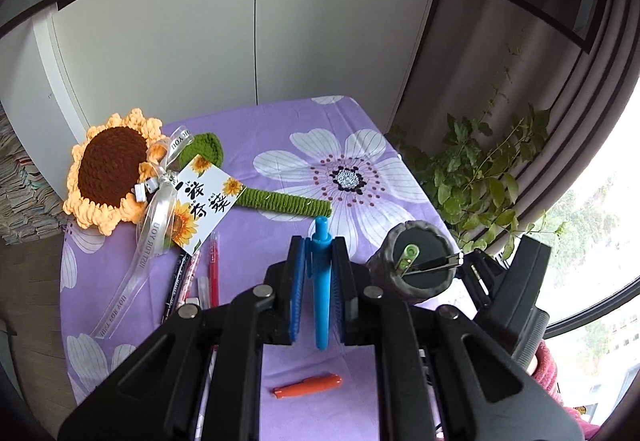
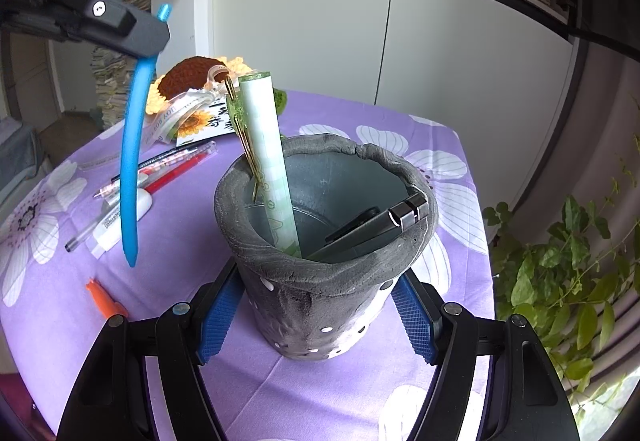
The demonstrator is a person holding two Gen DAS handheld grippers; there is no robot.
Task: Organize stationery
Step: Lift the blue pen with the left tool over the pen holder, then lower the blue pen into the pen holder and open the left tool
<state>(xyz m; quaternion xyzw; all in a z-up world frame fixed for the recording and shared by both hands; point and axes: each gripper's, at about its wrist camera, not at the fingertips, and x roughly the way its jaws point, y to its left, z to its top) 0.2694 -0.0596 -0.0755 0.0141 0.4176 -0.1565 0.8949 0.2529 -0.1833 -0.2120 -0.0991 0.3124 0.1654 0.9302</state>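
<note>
We read "JUST FOR YOU" printed repeatedly along the translucent ribbon [image 1: 154, 237] tied to the crocheted sunflower [image 1: 110, 171]. The white card [image 1: 204, 197] beside it bears large black Chinese brush characters, which we cannot read with certainty.

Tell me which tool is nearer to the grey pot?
Right. The right tool grips the grey pot on both sides. The left tool holds a blue pen in the air beside it.
</note>
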